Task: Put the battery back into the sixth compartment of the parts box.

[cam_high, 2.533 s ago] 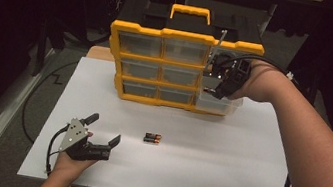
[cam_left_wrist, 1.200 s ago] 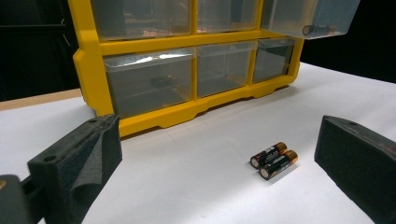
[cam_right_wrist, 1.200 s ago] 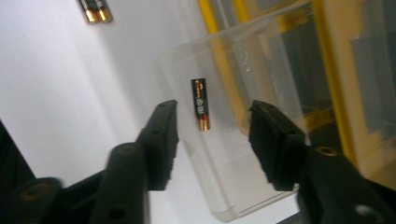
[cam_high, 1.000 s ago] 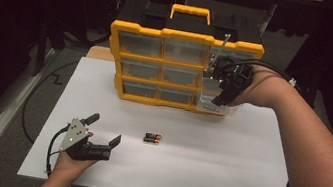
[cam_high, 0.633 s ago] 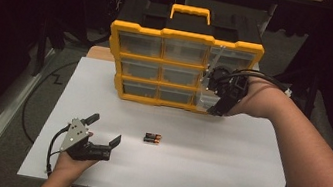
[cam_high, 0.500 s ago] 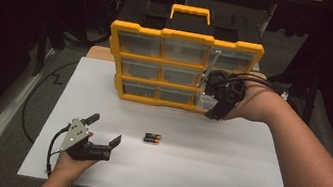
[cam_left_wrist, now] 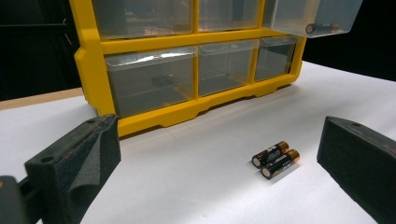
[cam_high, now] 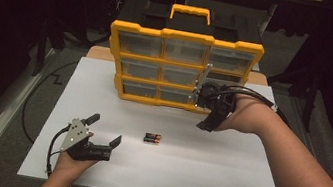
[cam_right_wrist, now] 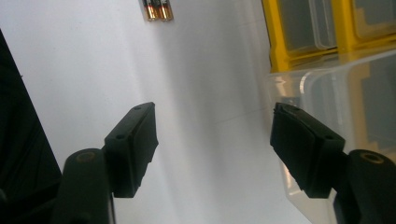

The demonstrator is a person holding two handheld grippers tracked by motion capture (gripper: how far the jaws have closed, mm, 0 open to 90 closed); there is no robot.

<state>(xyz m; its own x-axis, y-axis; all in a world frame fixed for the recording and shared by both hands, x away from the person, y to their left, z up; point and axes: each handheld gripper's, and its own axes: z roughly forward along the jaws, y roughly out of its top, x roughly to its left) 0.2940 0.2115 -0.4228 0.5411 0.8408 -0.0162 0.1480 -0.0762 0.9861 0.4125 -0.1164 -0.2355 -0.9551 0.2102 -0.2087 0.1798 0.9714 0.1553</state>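
Dark surroundings close in around your bench (cam_high: 221, 183), which is covered by a white sheet. Your left tongs (cam_high: 106, 134) rest low on it, jaws spread wide with nothing between them. Just ahead of them, slightly toward the right jaw, two AA batteries (cam_left_wrist: 275, 159) lie side by side and touching, black with copper-coloured ends; no brand lettering is readable. Beyond the batteries stands the yellow drawer organizer (cam_high: 181, 70) with clear drawers and a black top with a yellow handle. Your right tongs (cam_right_wrist: 212, 140) are at the organizer's lower right corner, their jaws having just been opening, with bare white sheet between them. One jaw sits right against a pulled-out clear drawer (cam_right_wrist: 345, 102). In the left gripper view another pulled-out drawer (cam_left_wrist: 313, 16) holds a battery.
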